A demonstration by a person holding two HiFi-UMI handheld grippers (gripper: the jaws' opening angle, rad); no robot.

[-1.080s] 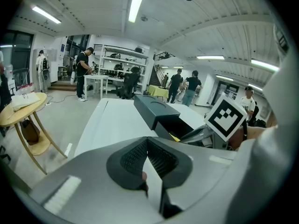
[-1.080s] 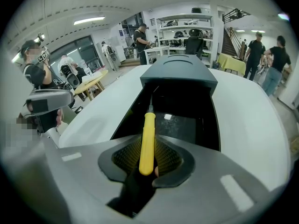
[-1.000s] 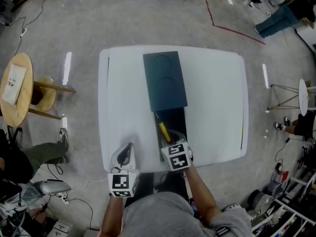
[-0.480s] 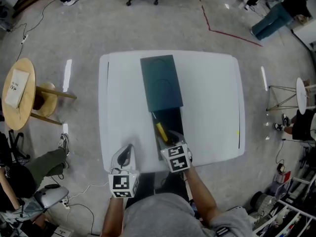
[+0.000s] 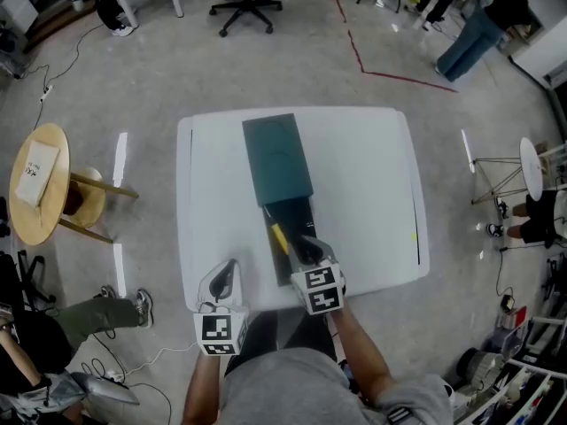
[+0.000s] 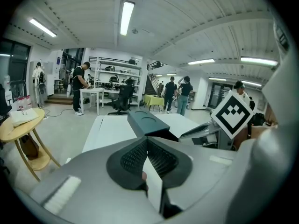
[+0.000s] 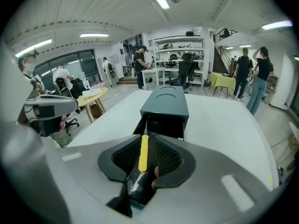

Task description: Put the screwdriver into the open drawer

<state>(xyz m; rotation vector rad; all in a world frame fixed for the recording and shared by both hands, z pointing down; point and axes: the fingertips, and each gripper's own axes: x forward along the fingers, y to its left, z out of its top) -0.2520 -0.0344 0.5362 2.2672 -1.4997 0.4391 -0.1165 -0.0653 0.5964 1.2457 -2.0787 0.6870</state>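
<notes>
Head view: screwdriver (image 5: 279,237) lies in the drawer (image 5: 299,218) at the front edge of the worktop (image 5: 372,193); right gripper (image 5: 304,244) closing on nothing, left gripper (image 5: 230,266) pinched together.

floor (image 5: 159,69): grey concrete, red tape (image 5: 355,51) | left: round wooden table (image 5: 35,184) | ceiling: strip lights (image 6: 127,17)

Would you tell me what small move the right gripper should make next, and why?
Probably draw the right gripper back, clear of the drawer. The screwdriver already lies inside the drawer, and the gripper's jaws, closing now, do not press on it, so nothing seems left to place.
</notes>
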